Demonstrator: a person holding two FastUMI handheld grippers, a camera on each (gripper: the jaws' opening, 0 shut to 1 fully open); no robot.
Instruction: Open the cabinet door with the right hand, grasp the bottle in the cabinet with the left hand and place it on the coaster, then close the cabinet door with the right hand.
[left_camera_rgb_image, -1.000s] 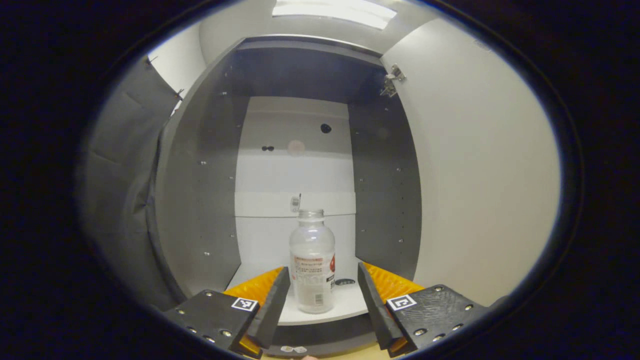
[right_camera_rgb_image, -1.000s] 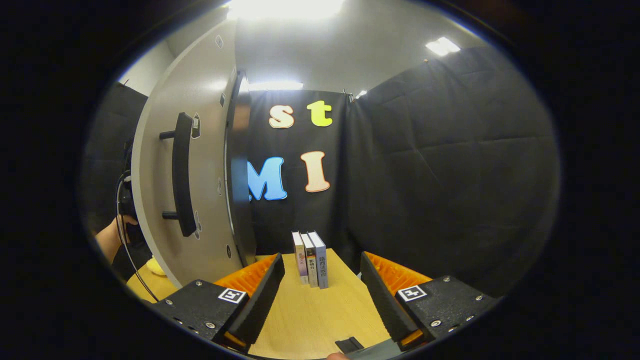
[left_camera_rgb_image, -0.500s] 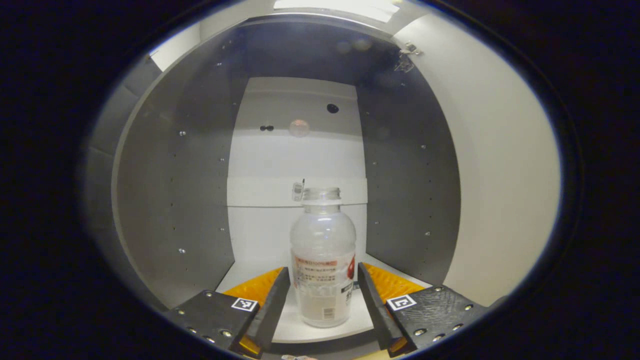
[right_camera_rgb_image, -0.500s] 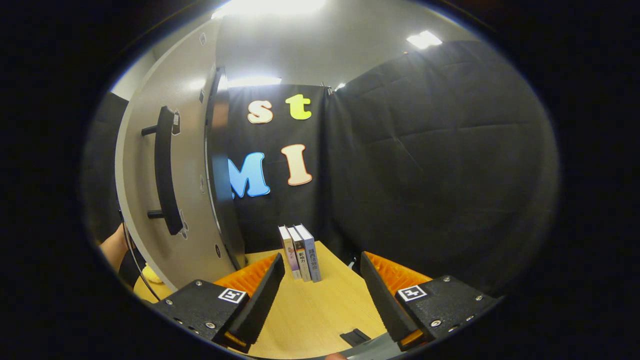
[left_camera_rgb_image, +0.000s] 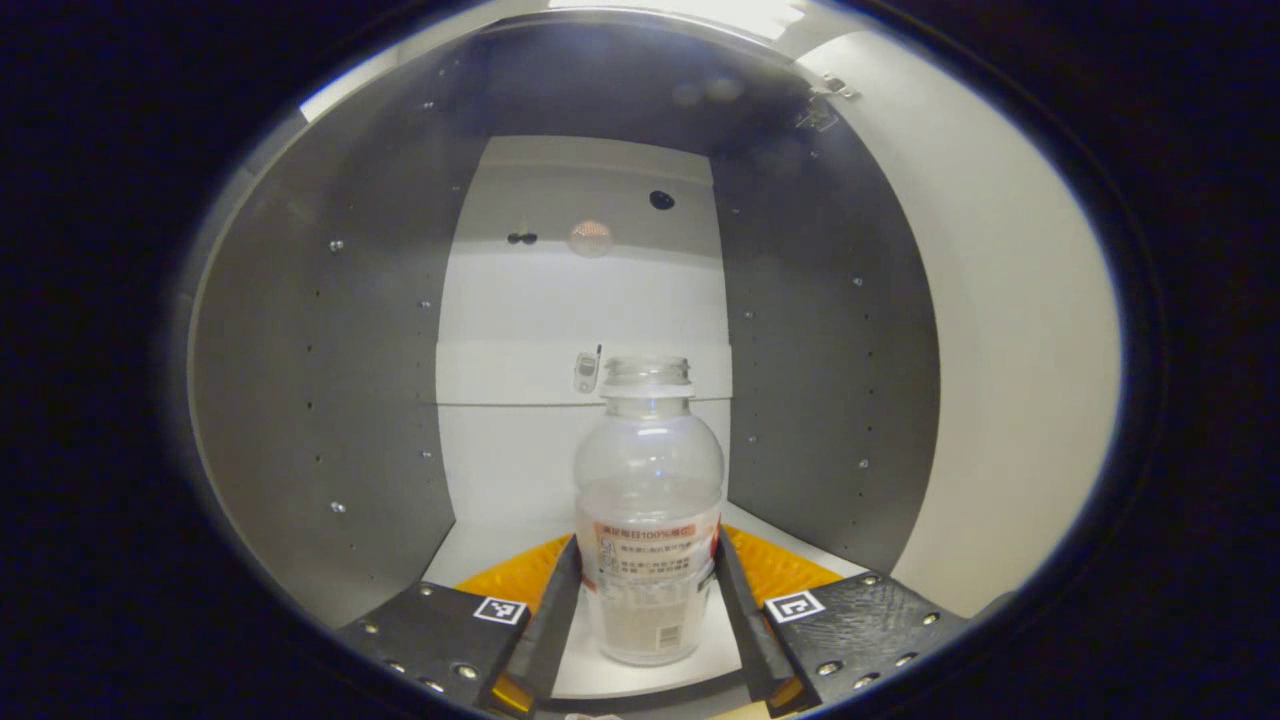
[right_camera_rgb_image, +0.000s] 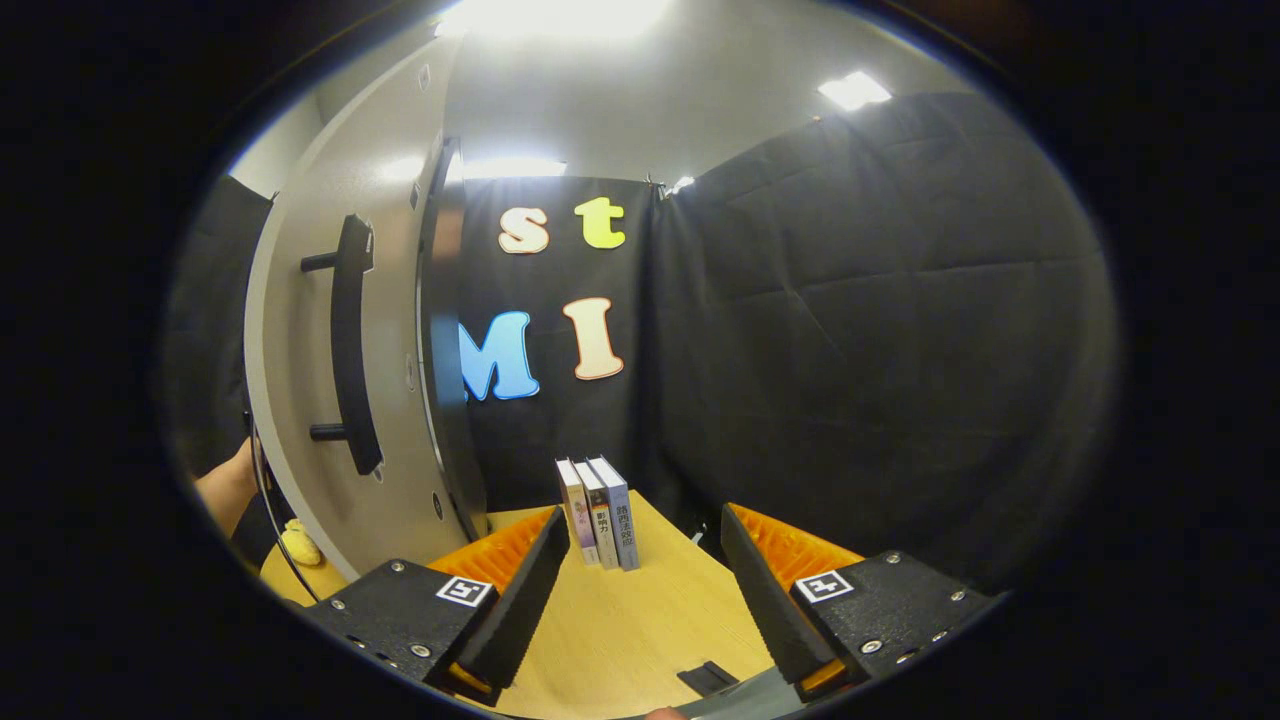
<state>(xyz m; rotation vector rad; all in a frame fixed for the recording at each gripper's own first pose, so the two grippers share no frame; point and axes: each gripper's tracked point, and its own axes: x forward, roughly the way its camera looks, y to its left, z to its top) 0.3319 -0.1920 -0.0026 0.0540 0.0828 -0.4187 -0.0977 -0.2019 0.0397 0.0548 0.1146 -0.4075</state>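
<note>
Cabinet: door (right_camera_rgb_image: 300, 400) swung open, bar handle (right_camera_rgb_image: 350, 345) facing the right gripper view; inside of the door (left_camera_rgb_image: 1000, 350) pale, at right in the left gripper view.
Bottle: clear plastic bottle (left_camera_rgb_image: 648, 500), no cap, label round the lower half, standing upright on the cabinet's white floor (left_camera_rgb_image: 480, 550) near the front edge.
Left gripper: left gripper (left_camera_rgb_image: 645, 610) reaches into the cabinet, one finger on each side of the labelled part of the bottle. Fingers drawn in right against the label; contact looks made on both sides, though how firm I cannot tell.
Right gripper: right gripper (right_camera_rgb_image: 640, 590) hovers over the wooden table (right_camera_rgb_image: 620, 640), fingers spread wide, nothing between them. Three books (right_camera_rgb_image: 598, 512) stand ahead by the booth wall.
Coaster: not located from here.
Step, as judged: grasp of the bottle about complete; lift-out, placing and door closing not yet done.
Risk 1: bottle is light and thin-walled; hard squeeze could buckle it, weak one lets it slip on the slick label.
Risk 2: grip sits low, so the tall neck may tip on lift and knock the cabinet frame.
Risk 3: the unheld door could drift into the exit path.
</note>
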